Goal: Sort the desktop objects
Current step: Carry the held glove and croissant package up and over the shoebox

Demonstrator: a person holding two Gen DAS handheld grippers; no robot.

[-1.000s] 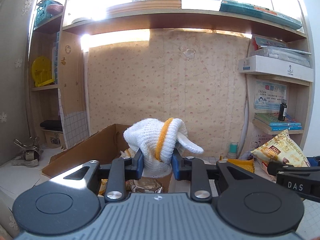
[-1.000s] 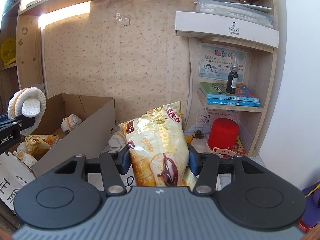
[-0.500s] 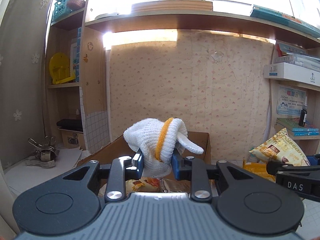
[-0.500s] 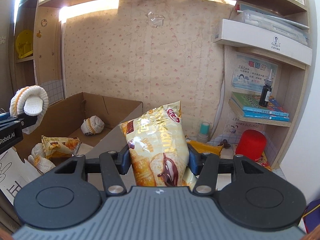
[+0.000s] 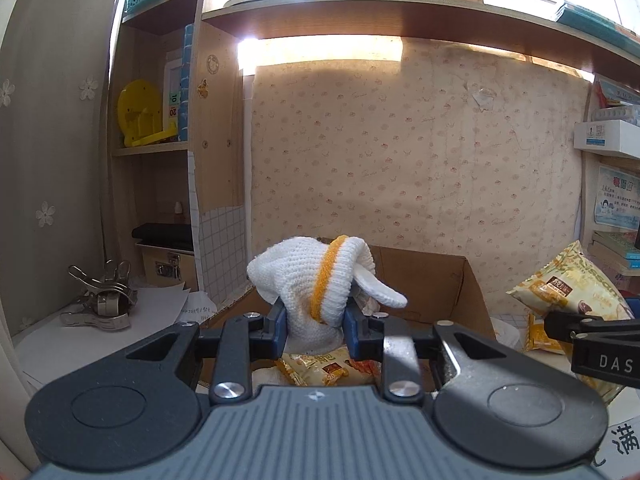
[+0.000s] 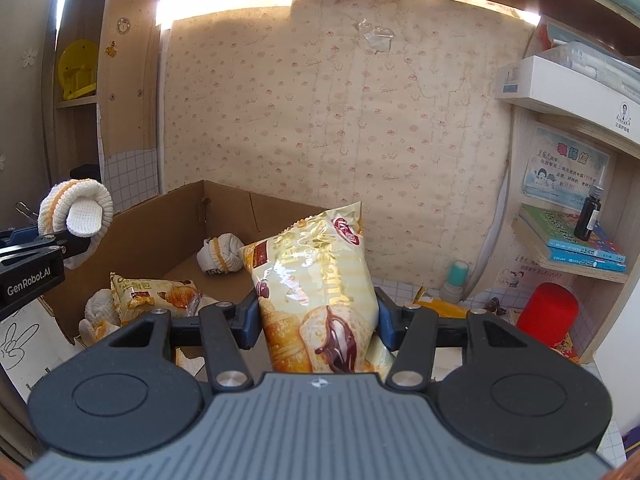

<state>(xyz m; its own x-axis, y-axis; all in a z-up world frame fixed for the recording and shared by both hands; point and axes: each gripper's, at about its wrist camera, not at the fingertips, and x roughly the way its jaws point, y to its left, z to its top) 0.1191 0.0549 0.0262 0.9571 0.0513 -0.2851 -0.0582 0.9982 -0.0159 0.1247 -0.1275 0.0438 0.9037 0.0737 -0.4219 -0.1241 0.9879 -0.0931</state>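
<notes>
My left gripper [image 5: 314, 330] is shut on a rolled white knit glove with a yellow band [image 5: 316, 284], held above the near edge of a brown cardboard box [image 5: 424, 280]. That glove [image 6: 76, 212] and the left gripper also show at the far left of the right wrist view. My right gripper [image 6: 318, 324] is shut on a cream croissant snack bag [image 6: 316, 288], which hangs beside the box [image 6: 160, 232] on its right. Inside the box lie another rolled glove [image 6: 220, 258], a yellow snack packet [image 6: 156, 296] and more white gloves [image 6: 98, 312].
Metal clips [image 5: 100, 300] and white paper [image 5: 120, 320] lie on the desk at left. At right, a shelf holds books [image 6: 568, 240] and a dark bottle [image 6: 590, 216], with a red can [image 6: 546, 316], a teal-capped container [image 6: 456, 280] and an orange packet [image 6: 440, 306] on the desk.
Both grippers have swung to the left while keeping their loads. The box has come more into the middle of both views, and the left shelves show more.
</notes>
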